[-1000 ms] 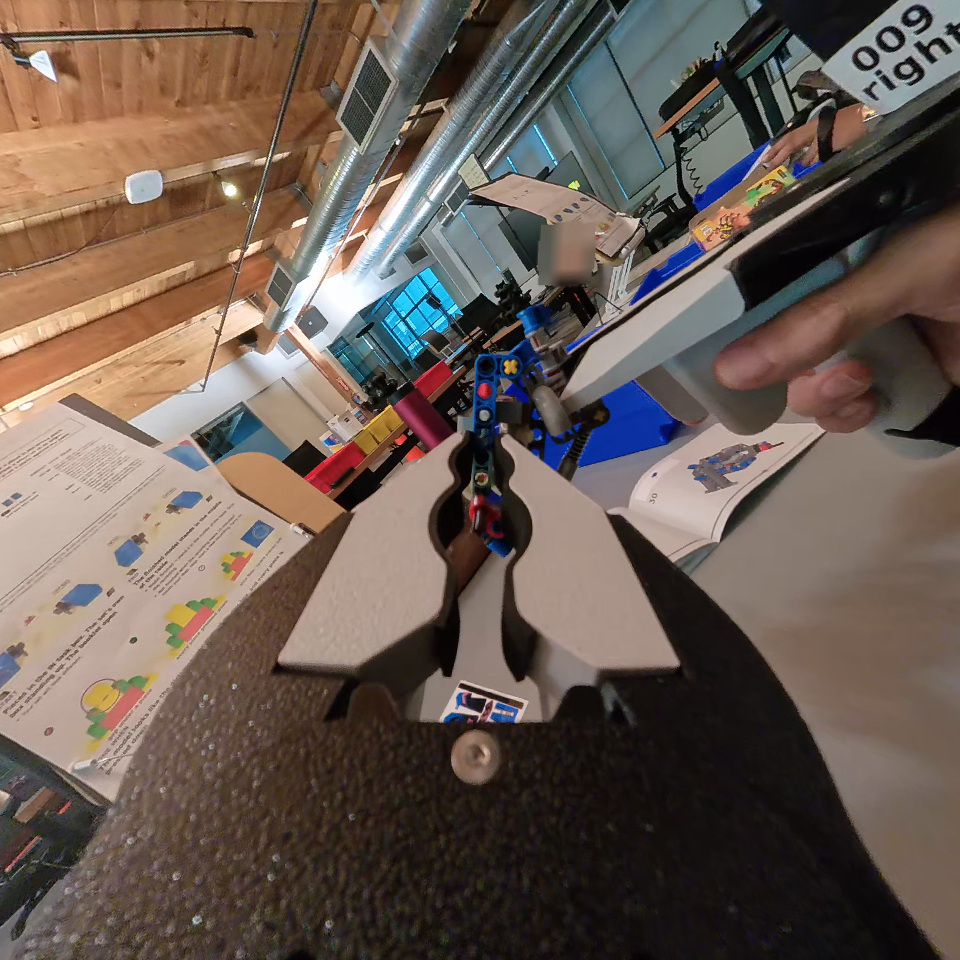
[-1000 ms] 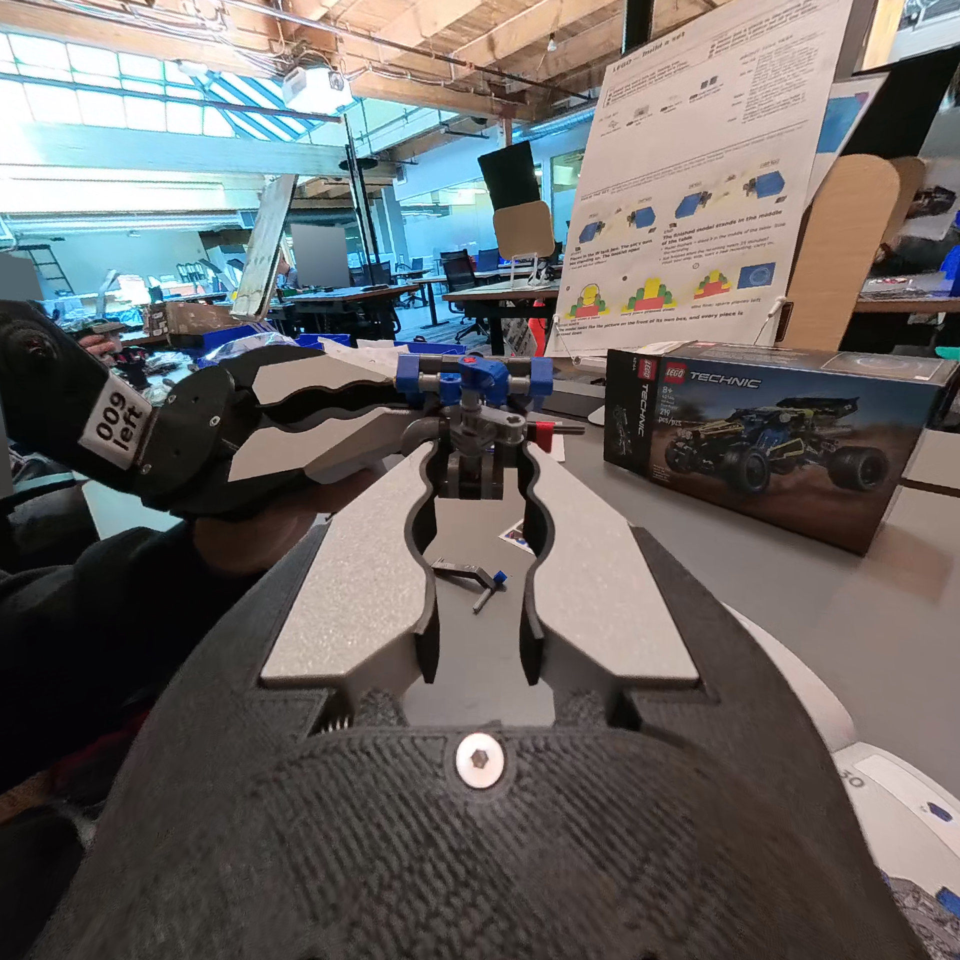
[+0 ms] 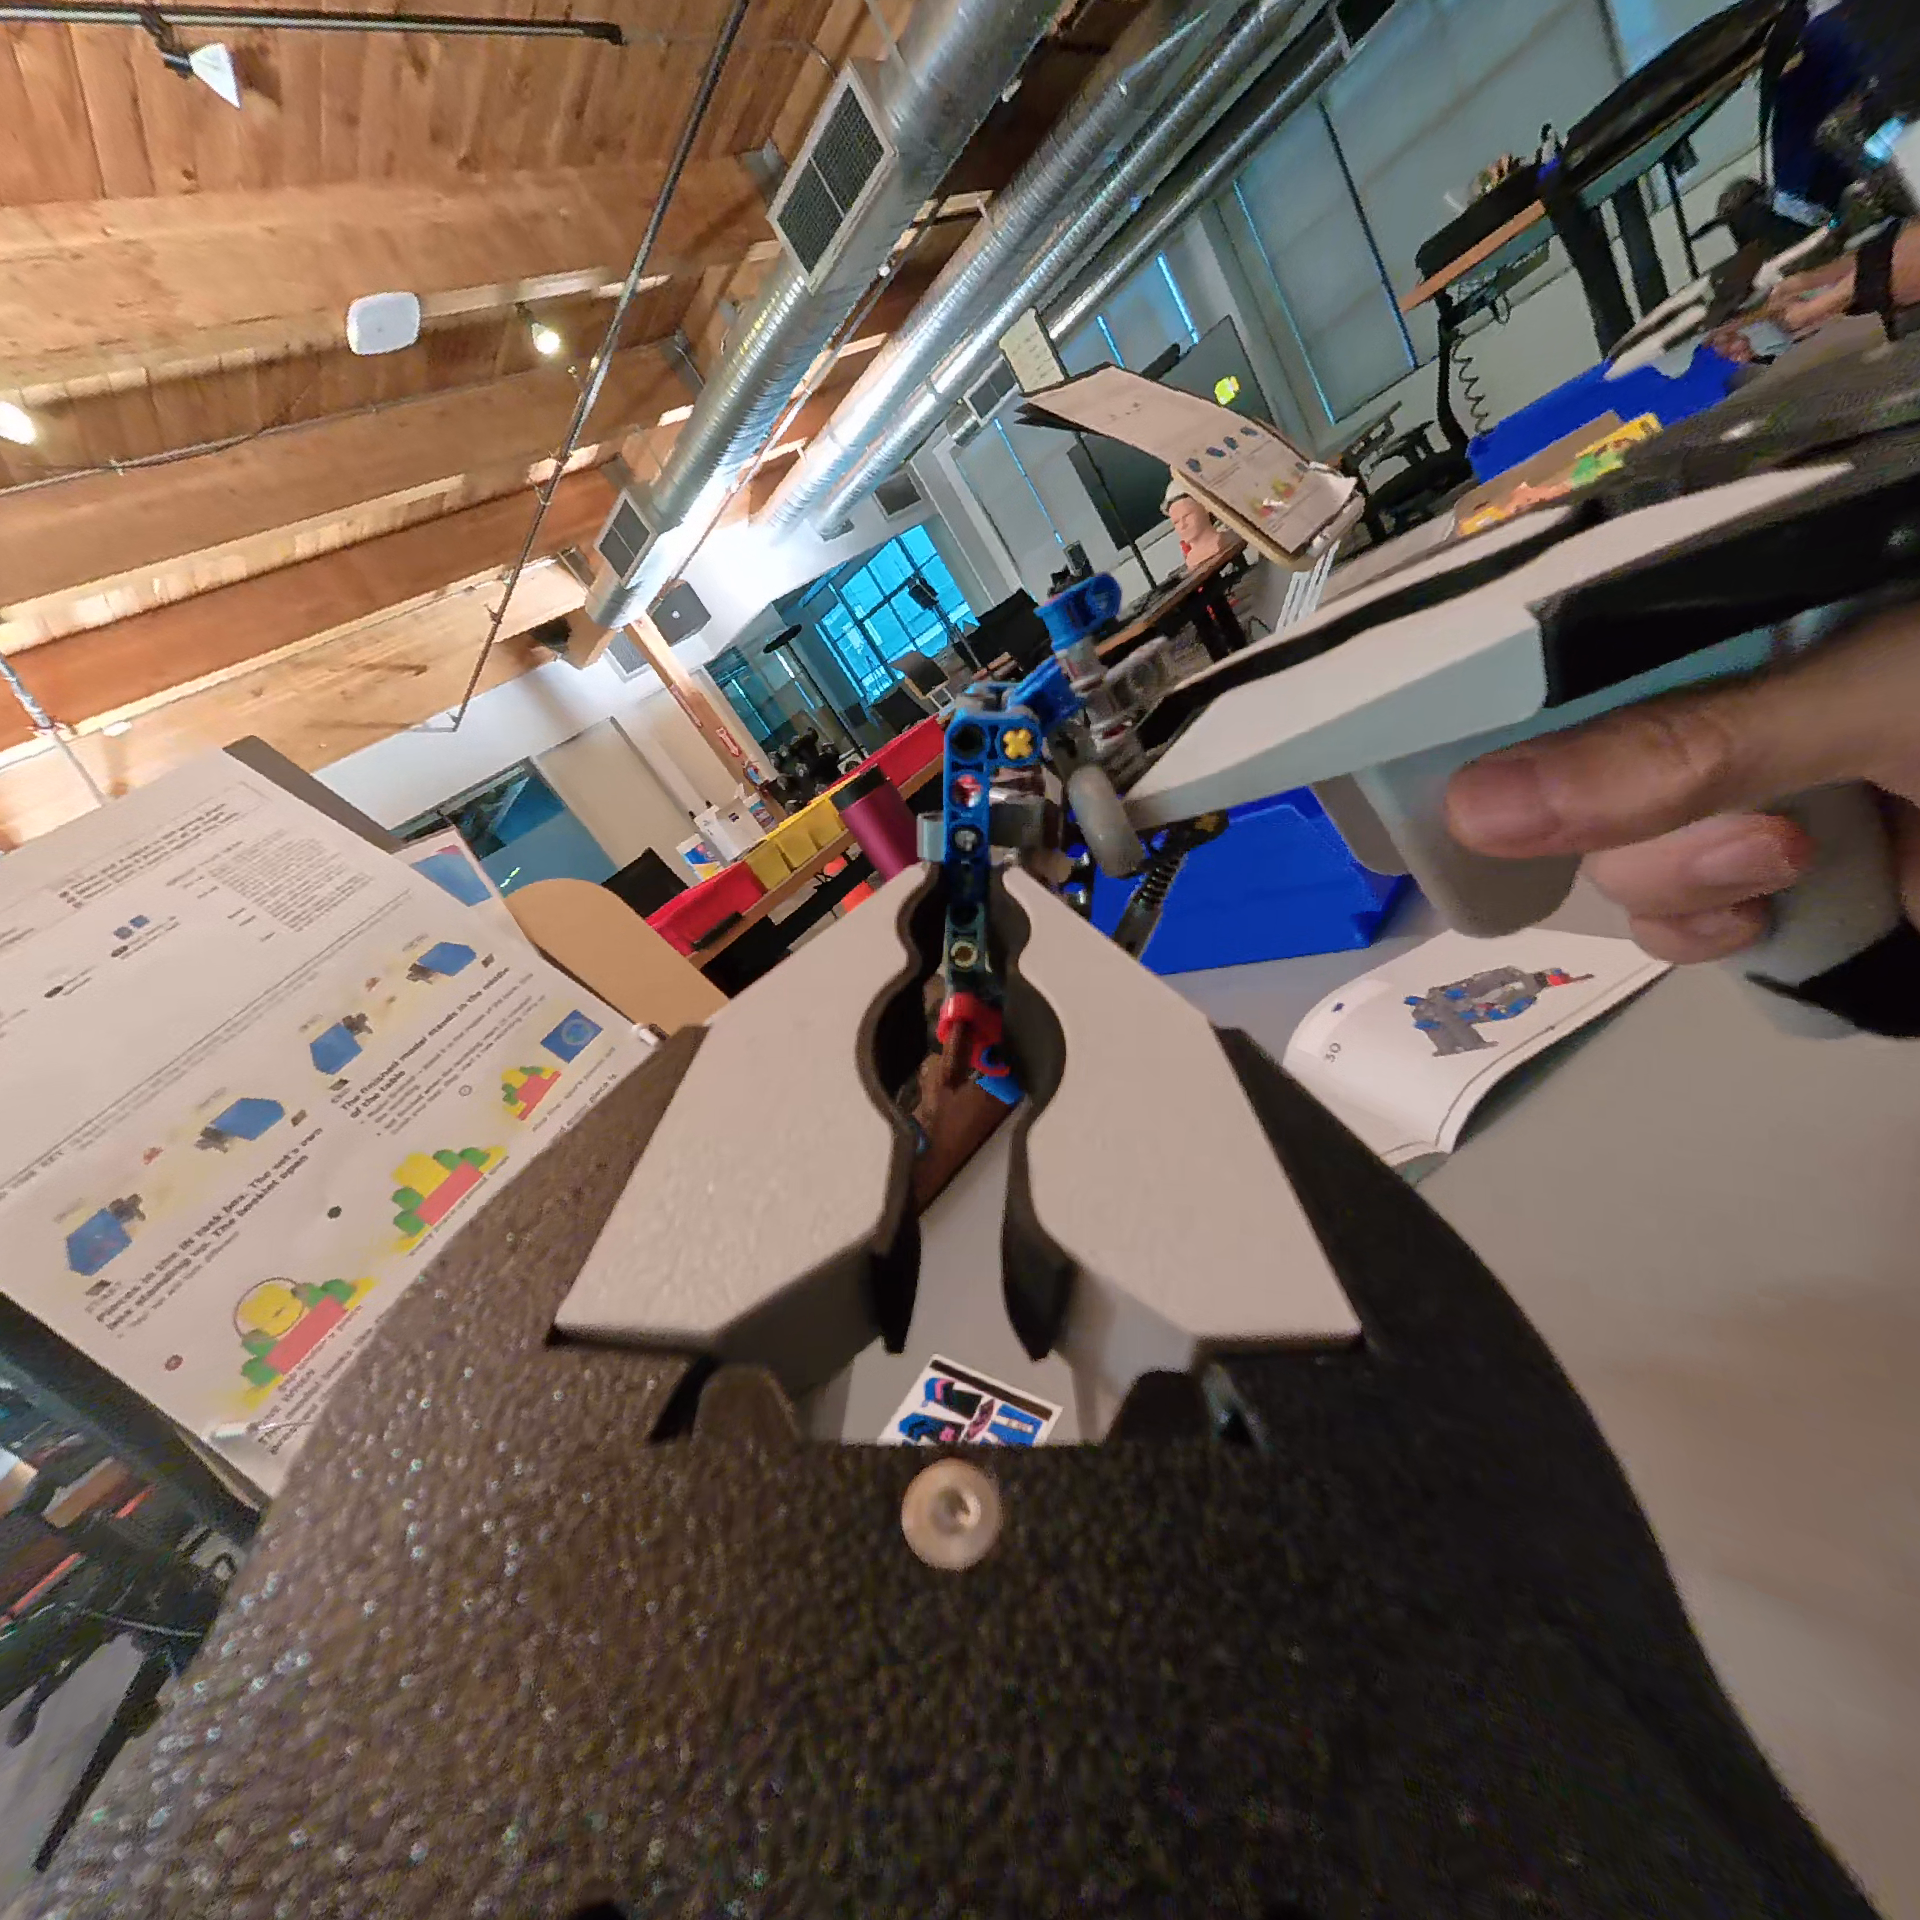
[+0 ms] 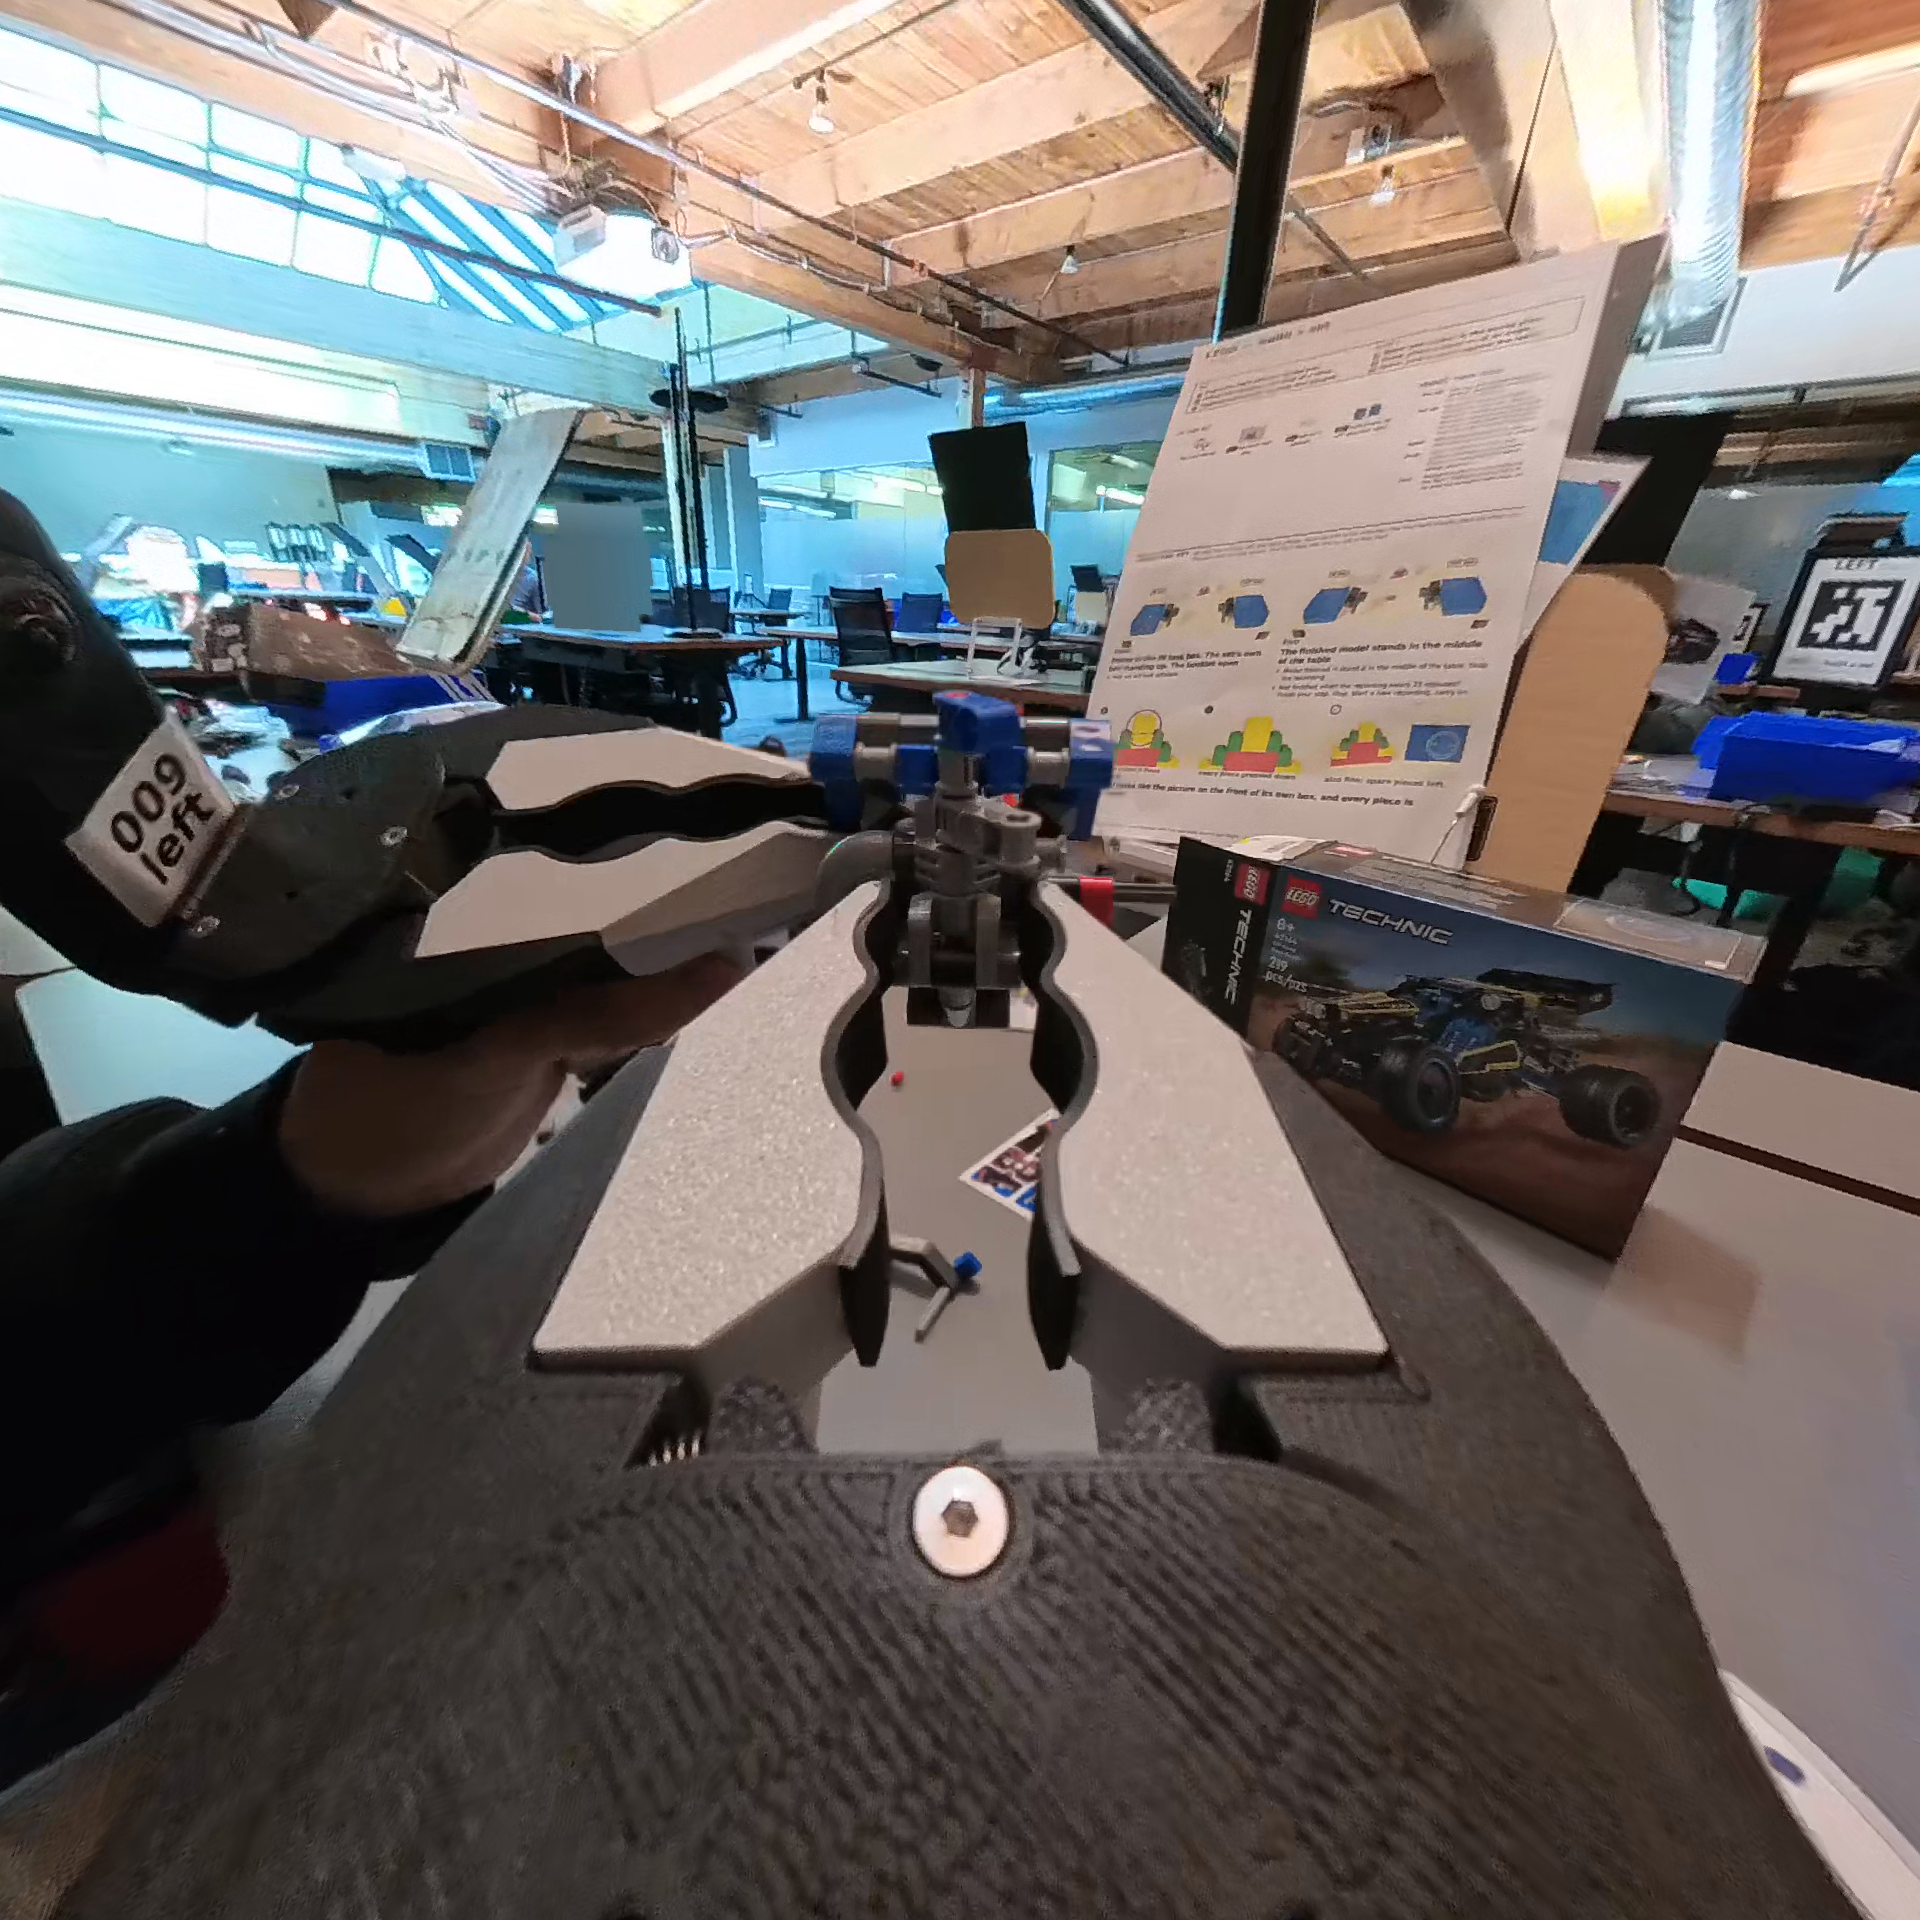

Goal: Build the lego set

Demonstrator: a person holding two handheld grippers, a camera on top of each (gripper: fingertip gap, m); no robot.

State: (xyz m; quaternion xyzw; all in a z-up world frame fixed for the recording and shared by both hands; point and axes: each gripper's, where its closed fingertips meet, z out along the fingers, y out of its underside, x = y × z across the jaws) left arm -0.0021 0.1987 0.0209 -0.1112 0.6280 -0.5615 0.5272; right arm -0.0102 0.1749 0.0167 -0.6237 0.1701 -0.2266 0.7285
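Note:
A partly built lego assembly of blue beams and grey parts is held in the air by both grippers. In the left wrist view my left gripper (image 3: 968, 885) is shut on its blue beam (image 3: 982, 774), which stands up between the fingers. The right gripper (image 3: 1143, 795) comes in from the right, a hand on it. In the right wrist view my right gripper (image 4: 956, 906) is shut on the grey lower part of the assembly (image 4: 961, 842). The left gripper (image 4: 816, 816) holds the assembly from the left at the blue cross bar (image 4: 966, 753).
On the grey table (image 4: 1766, 1371) below lie a small grey piece with a blue pin (image 4: 940, 1273), a tiny red piece (image 4: 896, 1081) and a sticker sheet (image 4: 1023, 1158). The lego box (image 4: 1455, 1023) stands at the right before a poster board (image 4: 1340, 582). An open booklet (image 3: 1455, 1029) lies at the right. My left and right fingertips are right by each other.
Both grippers keep their hold on the assembly and have risen a little; the table pieces and the box sit lower in the right wrist view.

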